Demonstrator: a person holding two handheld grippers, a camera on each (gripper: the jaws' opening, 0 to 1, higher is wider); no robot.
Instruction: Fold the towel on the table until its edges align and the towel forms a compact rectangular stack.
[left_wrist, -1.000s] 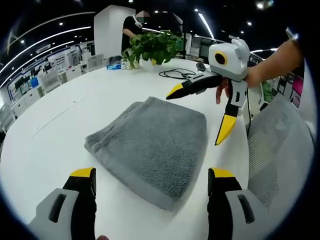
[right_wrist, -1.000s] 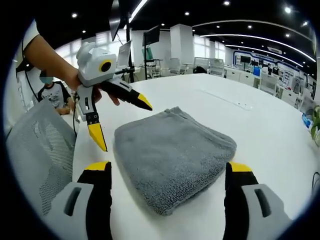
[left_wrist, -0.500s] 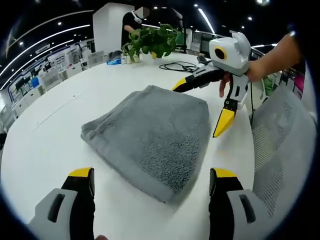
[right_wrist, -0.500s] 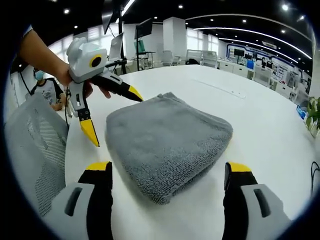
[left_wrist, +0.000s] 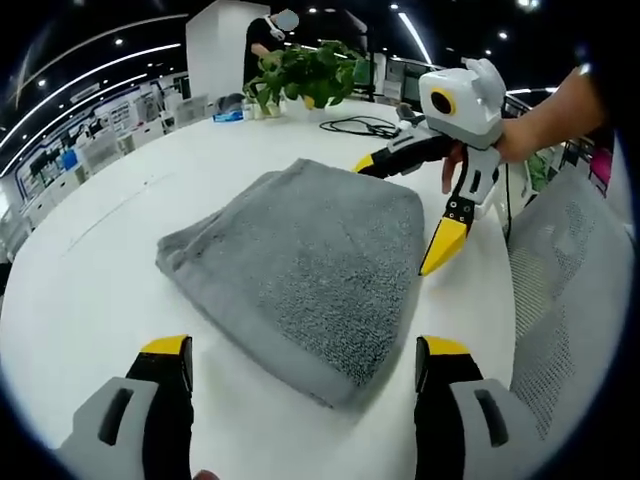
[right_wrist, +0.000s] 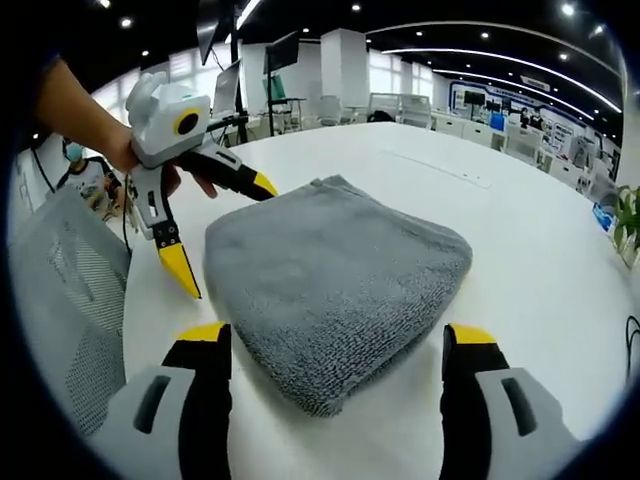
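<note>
A folded grey terry towel (left_wrist: 300, 255) lies as a thick rectangular stack on the round white table (left_wrist: 90, 270). The left tool (left_wrist: 300, 365) hangs over its near edge with jaws spread wide, holding nothing. The right tool (left_wrist: 405, 205) hovers at the towel's far corner, likewise open and empty. A leafy green potted plant (left_wrist: 308, 75), a black cable (left_wrist: 360, 125) and a grey mesh chair (left_wrist: 560, 290) surround the towel.

Open-plan office, ceiling light strips (right_wrist: 480, 50), mesh chair (left_wrist: 560, 290), potted plant (left_wrist: 305, 75).
</note>
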